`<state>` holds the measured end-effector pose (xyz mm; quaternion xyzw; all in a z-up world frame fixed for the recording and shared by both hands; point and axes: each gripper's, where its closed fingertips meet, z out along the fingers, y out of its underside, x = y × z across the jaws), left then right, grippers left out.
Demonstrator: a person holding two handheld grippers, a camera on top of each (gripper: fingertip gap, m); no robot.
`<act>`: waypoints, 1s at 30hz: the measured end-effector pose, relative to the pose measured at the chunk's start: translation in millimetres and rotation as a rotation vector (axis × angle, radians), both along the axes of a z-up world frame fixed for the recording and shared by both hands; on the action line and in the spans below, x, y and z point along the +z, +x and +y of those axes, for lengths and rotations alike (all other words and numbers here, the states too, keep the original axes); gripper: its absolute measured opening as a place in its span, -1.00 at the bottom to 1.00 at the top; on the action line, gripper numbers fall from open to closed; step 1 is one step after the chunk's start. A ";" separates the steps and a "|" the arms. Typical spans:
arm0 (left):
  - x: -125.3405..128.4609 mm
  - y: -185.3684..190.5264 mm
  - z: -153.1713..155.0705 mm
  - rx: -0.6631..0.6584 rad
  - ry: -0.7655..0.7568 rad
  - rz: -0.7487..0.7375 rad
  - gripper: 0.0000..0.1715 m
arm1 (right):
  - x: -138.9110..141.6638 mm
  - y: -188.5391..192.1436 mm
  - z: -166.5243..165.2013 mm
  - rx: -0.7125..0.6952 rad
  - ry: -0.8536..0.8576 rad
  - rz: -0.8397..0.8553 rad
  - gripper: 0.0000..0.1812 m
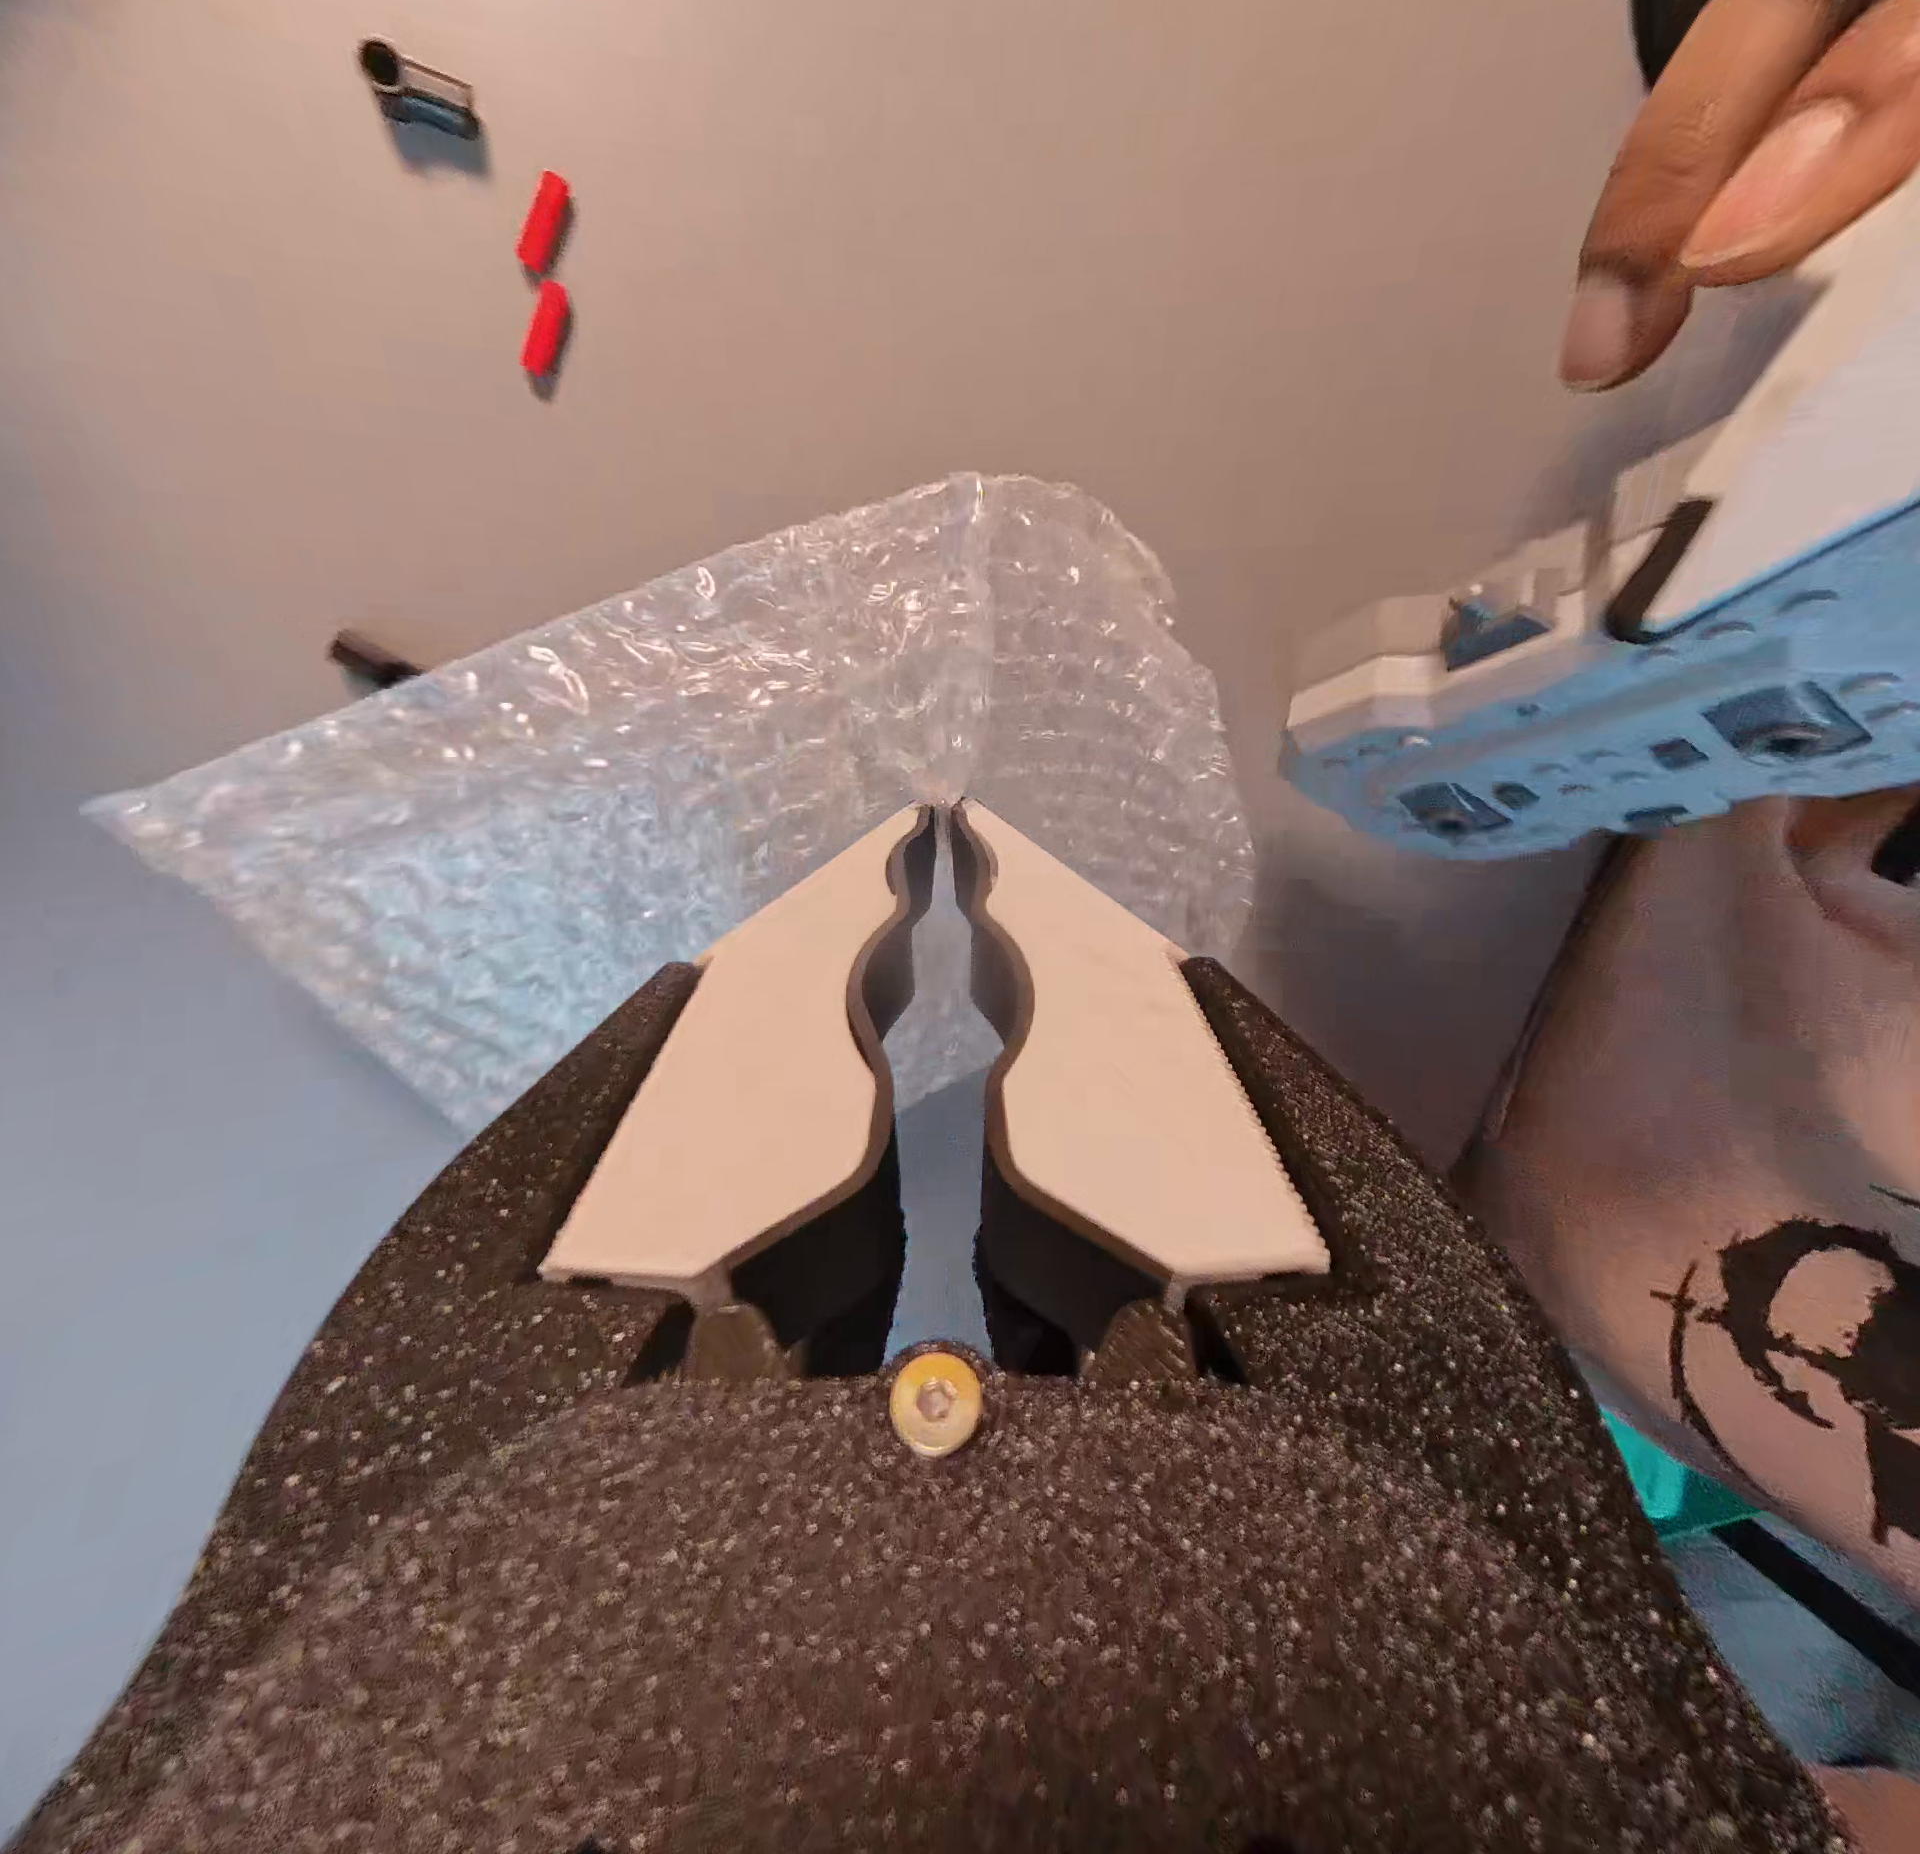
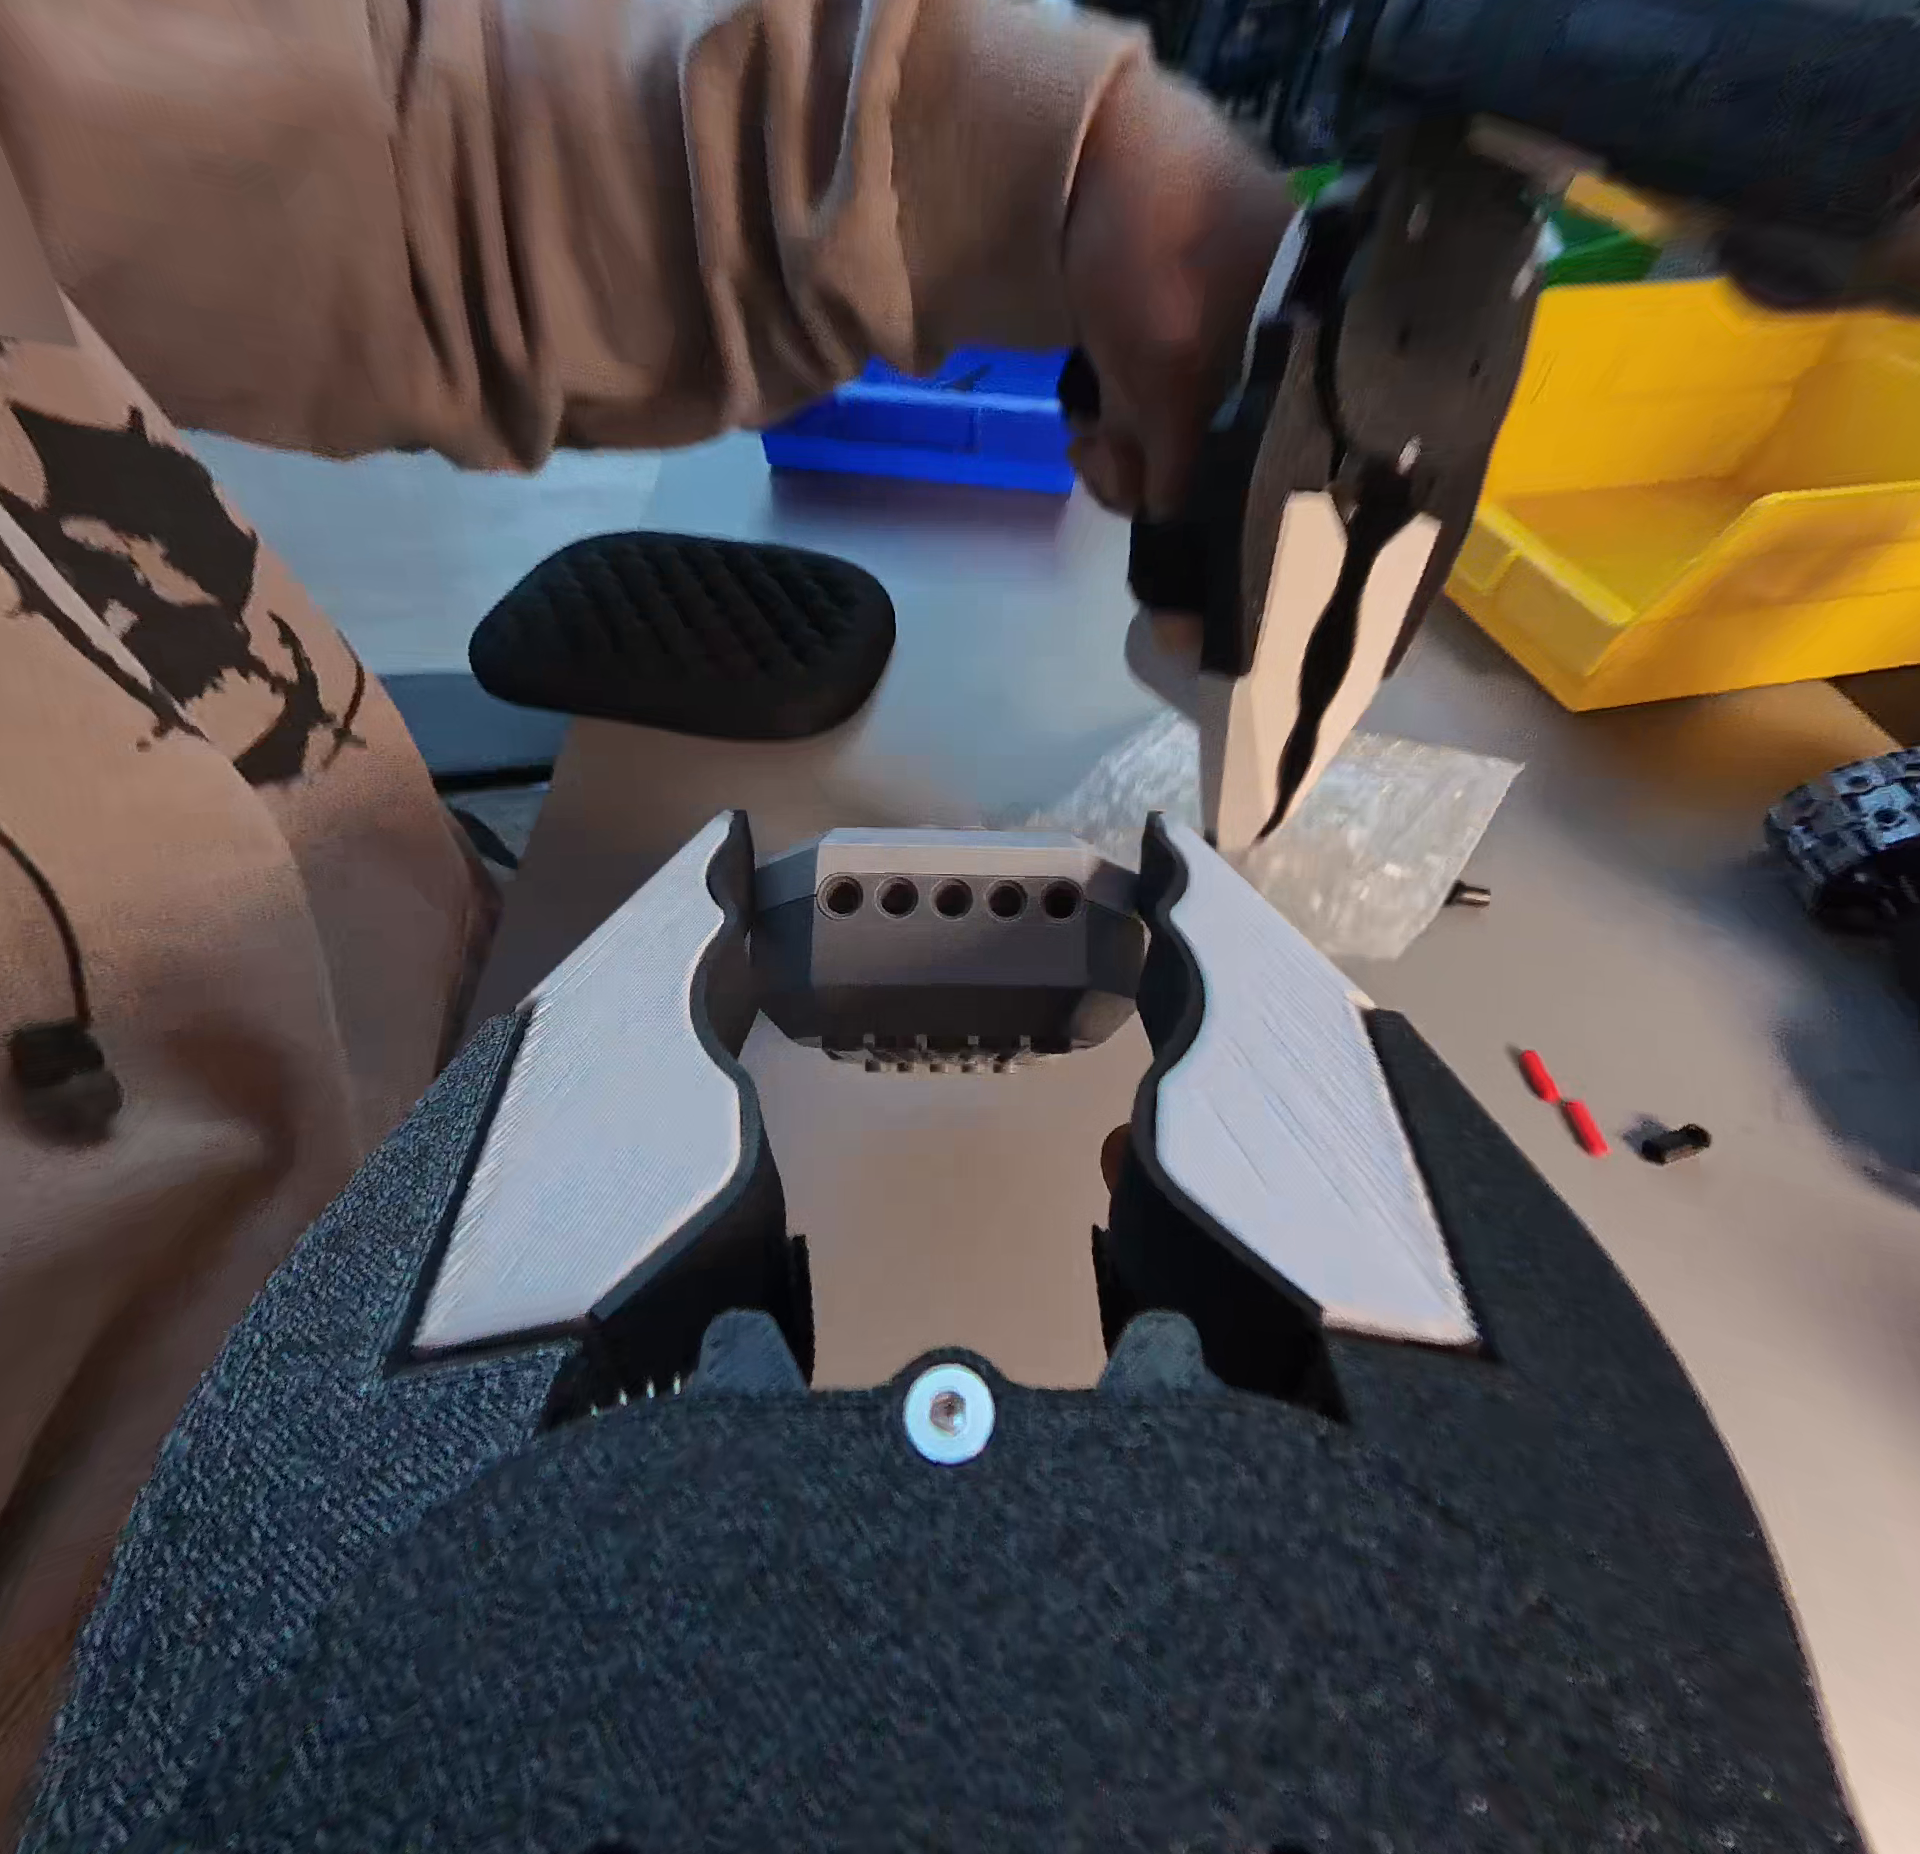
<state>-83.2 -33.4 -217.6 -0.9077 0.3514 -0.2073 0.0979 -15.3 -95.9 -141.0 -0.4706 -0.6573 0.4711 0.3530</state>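
Note:
My left gripper [image 1: 943, 812] is shut on the edge of a clear bubble-wrap sheet [image 1: 644, 796], pinched at the fingertips and lifted off the grey table. It also shows in the right wrist view [image 2: 1262, 828], pointing down onto the bubble wrap [image 2: 1382, 848]. My right gripper [image 2: 948, 848] is shut on a grey metal block [image 2: 940, 947] with a row of round holes, held above the table. In the left wrist view that block [image 1: 1621, 703] shows at the right edge, seen from below, with a hand's fingers [image 1: 1714, 194] above it.
Two small red pieces [image 1: 542, 266] and a small dark part [image 1: 421, 90] lie on the table beyond the wrap. The right wrist view shows a yellow bin [image 2: 1704, 495], a blue tray [image 2: 935, 422], a black mesh pad [image 2: 686, 630], a black chain-like part [image 2: 1860, 838] and a brown sleeve [image 2: 582, 194].

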 end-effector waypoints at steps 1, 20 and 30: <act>-6.1 6.6 -0.5 0.003 -0.020 -0.039 -0.98 | 9.7 -1.3 2.6 -0.013 -0.024 0.042 -0.18; 14.4 23.5 -1.0 0.094 -0.073 -0.491 -0.99 | -55.8 -7.4 64.2 -0.234 0.157 -0.056 -0.17; 23.7 39.4 -11.1 0.043 -0.077 -0.654 -0.99 | -106.2 -4.9 59.0 -0.210 0.262 -0.356 -0.17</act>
